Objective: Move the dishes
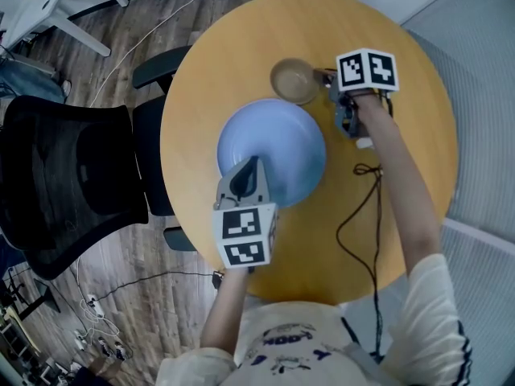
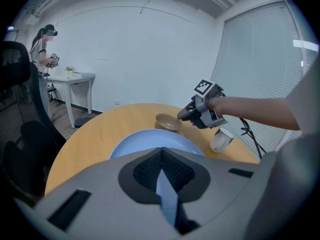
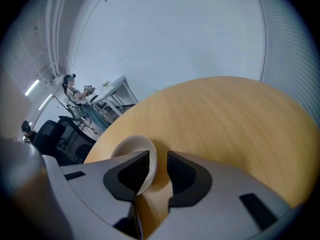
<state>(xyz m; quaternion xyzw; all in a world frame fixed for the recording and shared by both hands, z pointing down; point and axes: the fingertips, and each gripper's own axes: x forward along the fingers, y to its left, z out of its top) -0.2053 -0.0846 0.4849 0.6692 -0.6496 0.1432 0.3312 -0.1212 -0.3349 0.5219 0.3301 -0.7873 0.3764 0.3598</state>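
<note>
A large pale blue plate (image 1: 278, 139) lies in the middle of the round yellow table (image 1: 402, 175). My left gripper (image 1: 248, 171) is shut on its near rim; in the left gripper view a sliver of blue plate (image 2: 150, 144) shows between the closed pads of the left gripper (image 2: 162, 174). Beyond the plate sits a small tan bowl (image 1: 294, 80). My right gripper (image 1: 326, 77) stands open at the bowl's right edge. In the right gripper view the bowl (image 3: 131, 151) has its rim between the jaws of the right gripper (image 3: 159, 166), one pad inside, one outside, with a gap showing.
A white mug (image 2: 220, 139) lies on its side right of the plate, under my right forearm. A black cable (image 1: 358, 215) trails across the table's near right. Black office chairs (image 1: 72, 175) stand left of the table. A person (image 2: 42, 46) stands by a white desk far off.
</note>
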